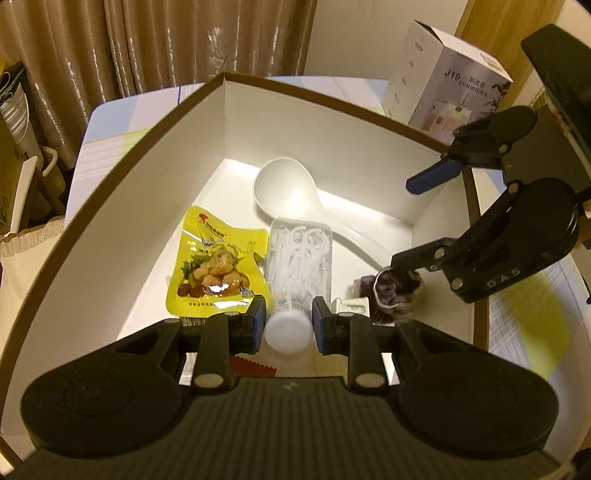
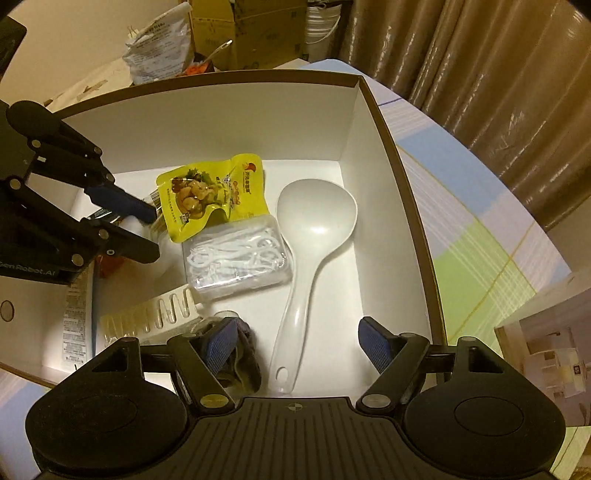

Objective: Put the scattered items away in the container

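Observation:
A brown-rimmed white box [image 1: 155,140] [image 2: 402,177] holds a white ladle [image 1: 284,184] [image 2: 314,221], a yellow snack packet [image 1: 214,266] [image 2: 207,195] and a clear case of floss picks [image 1: 299,254] [image 2: 236,258]. My left gripper [image 1: 288,317] [image 2: 151,234] is shut on a small white-capped bottle [image 1: 288,334], low inside the box near its wall. My right gripper [image 2: 297,343] [image 1: 404,221] stands open over the box floor. A dark scrunchie [image 2: 245,360] [image 1: 397,291] lies on the floor against its left finger. The ladle's handle runs between the open fingers.
A clear slotted tray [image 2: 155,310] and a red packet [image 1: 253,367] lie in the box near the left gripper. A humidifier carton [image 1: 443,81] stands on the checked tablecloth [image 2: 480,240] beside the box. Curtains [image 1: 147,37] and cardboard boxes [image 2: 240,29] surround the table.

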